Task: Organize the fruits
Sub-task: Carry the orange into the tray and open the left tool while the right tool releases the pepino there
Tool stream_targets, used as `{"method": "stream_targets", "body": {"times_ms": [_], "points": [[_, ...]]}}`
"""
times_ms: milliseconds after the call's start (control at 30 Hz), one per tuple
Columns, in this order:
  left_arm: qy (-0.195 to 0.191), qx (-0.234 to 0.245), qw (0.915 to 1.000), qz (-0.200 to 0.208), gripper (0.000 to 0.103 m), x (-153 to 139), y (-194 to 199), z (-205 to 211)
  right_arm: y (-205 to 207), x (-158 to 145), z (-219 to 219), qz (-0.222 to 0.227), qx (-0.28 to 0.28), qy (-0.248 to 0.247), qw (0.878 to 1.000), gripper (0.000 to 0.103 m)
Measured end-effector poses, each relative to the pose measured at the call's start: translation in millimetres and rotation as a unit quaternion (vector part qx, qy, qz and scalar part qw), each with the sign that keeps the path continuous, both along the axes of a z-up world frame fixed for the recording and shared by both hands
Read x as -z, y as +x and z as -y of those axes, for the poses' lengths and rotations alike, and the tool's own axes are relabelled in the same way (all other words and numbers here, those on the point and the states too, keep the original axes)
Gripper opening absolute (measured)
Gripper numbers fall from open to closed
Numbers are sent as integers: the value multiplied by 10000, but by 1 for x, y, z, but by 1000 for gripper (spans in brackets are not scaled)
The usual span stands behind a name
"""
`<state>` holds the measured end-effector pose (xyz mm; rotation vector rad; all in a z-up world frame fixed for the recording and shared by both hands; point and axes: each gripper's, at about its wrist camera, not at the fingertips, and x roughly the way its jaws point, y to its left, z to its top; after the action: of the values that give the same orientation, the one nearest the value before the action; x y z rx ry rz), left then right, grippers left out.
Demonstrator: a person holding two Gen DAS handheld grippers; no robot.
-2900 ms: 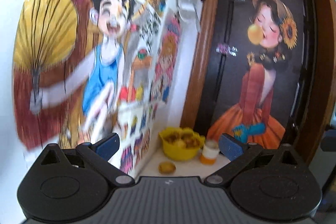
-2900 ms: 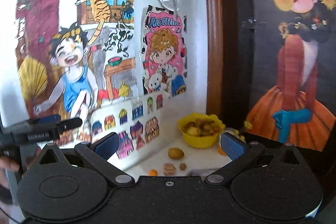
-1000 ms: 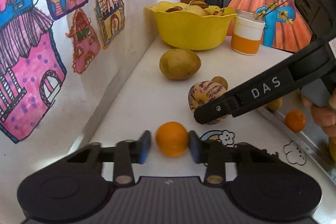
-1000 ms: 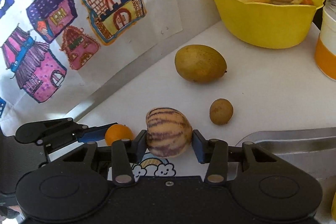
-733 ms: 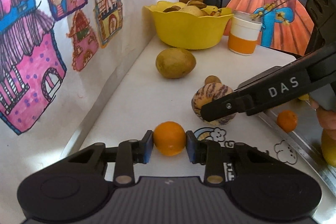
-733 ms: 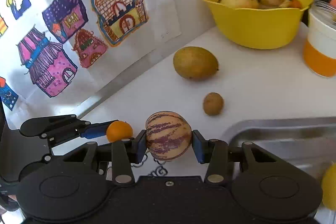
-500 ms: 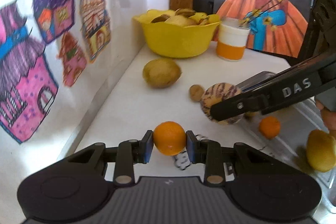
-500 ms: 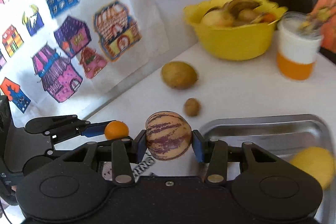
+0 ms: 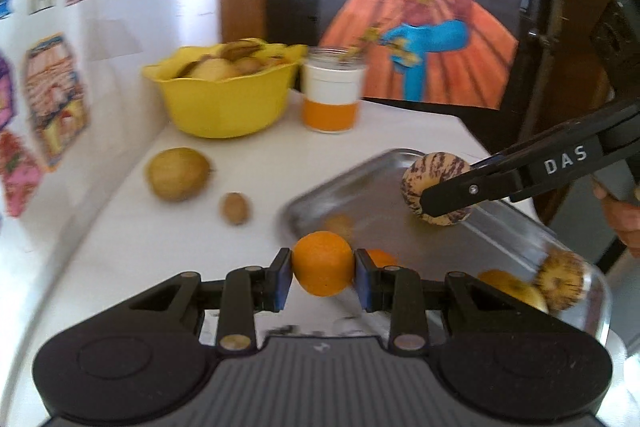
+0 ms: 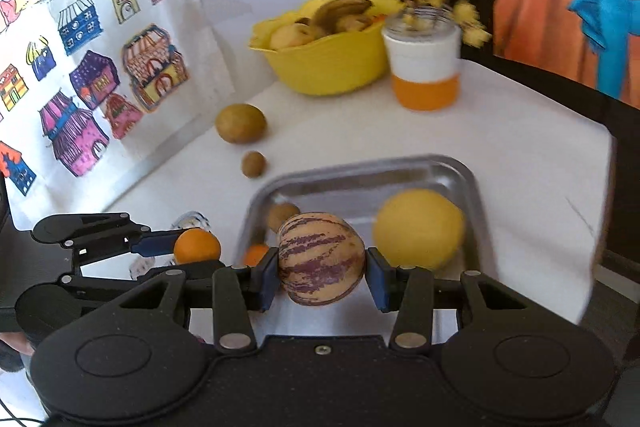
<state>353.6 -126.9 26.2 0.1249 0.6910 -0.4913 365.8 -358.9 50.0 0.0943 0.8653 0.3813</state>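
Orange round fruit (image 9: 323,263) pinched by left fingers (image 9: 279,279) | purple-striped melon (image 10: 321,259) pinched by right fingers (image 10: 377,285)

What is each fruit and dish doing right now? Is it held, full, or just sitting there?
Orange: held in the left gripper, off the table.
Striped fruit: held in the right gripper, above the tray.
Metal tray: partly filled with fruit.
Yellow bowl: full of fruit.
Big brown fruit: sitting on the table.
Small brown fruit: sitting on the table.
Jar: upright.
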Motion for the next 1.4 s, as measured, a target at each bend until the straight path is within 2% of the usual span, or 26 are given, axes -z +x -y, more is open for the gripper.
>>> {"method": "stream_targets", "body": {"times_ms": [333,900,967,1000,1033,1100,1167,1233,1267,1400], "points": [[129,468,9986,-228,36,11,-20,42,-15,15,19,-144,154,40,9998,47],[356,393,9979,-377,37,18,-23,47,-24,20,21,-211,250,-199,9993,48],[322,376,9982,-331,43,17,-25,44,-26,19,20,-192,264,-231,9992,50],[299,366,9984,-305,53,15,-26,43,-27,18,20,-163,273,-241,9992,52],[270,338,9987,-253,58,13,-28,42,-29,15,20,-107,267,-237,9993,51],[238,337,9990,-166,59,9,-31,40,-33,10,19,-22,265,-259,9993,51],[205,330,9992,-104,65,6,-34,37,-39,5,17,68,265,-328,9991,56],[164,273,9995,-32,78,2,-38,35,-47,1,14,162,267,-409,9987,63],[144,239,9996,0,81,1,-41,33,-51,-1,12,206,264,-455,9984,64],[40,91,9999,90,93,-5,-53,23,-72,-9,6,373,262,-638,9969,82]]}}
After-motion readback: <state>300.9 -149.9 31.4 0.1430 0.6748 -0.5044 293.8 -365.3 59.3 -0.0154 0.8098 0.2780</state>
